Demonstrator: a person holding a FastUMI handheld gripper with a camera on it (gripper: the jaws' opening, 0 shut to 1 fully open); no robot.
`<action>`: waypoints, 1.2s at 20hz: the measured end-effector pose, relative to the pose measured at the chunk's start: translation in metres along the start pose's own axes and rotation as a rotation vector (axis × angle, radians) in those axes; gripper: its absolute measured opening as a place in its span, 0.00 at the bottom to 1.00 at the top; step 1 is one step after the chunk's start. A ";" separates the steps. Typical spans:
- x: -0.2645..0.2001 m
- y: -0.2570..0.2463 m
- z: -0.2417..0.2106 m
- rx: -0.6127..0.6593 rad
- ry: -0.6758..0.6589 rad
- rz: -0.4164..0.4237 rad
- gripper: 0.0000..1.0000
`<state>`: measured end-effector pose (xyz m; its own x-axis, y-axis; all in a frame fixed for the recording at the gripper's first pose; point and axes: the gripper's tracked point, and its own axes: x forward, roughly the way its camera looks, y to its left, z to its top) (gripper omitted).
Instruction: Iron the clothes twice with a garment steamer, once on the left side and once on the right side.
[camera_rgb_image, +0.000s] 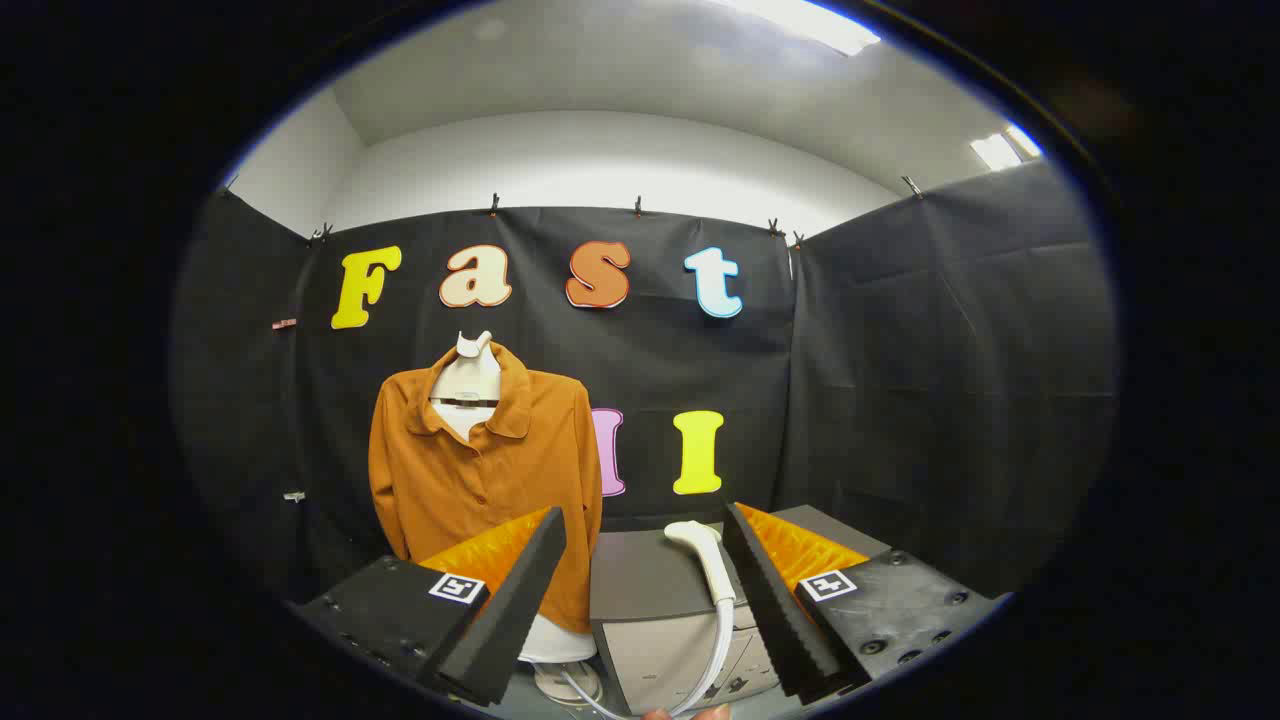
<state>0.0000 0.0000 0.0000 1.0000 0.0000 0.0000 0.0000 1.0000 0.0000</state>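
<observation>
since the tongs (640, 590) hang spread and empty short of the steamer head (703, 556) lying on the grey box (640, 585) beside the shirt (480, 470), a skewed pinch could knock it off

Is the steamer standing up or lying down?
Lying down. The steamer rests flat on the grey box, between the open gripper fingers, its hose hanging over the front.

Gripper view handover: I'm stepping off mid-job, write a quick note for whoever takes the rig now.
Gripper: open, holding nothing.
Steamer head: lies on the grey cabinet between the fingers, nearer the right one, hose running down the front.
Orange shirt: on a mannequin, beyond the left finger.
Done: apparently nothing; steamer not picked up.
Left: grasp steamer, pass once on each side.
</observation>
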 end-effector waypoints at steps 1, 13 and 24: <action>0.000 0.000 -0.001 0.000 0.004 -0.002 0.98; 0.002 0.012 0.001 -0.009 0.017 0.007 0.98; 0.016 0.017 -0.009 0.014 0.056 0.049 0.98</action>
<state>0.0165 0.0174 -0.0091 0.9973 0.0493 -0.0553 -0.0485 0.9987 0.0154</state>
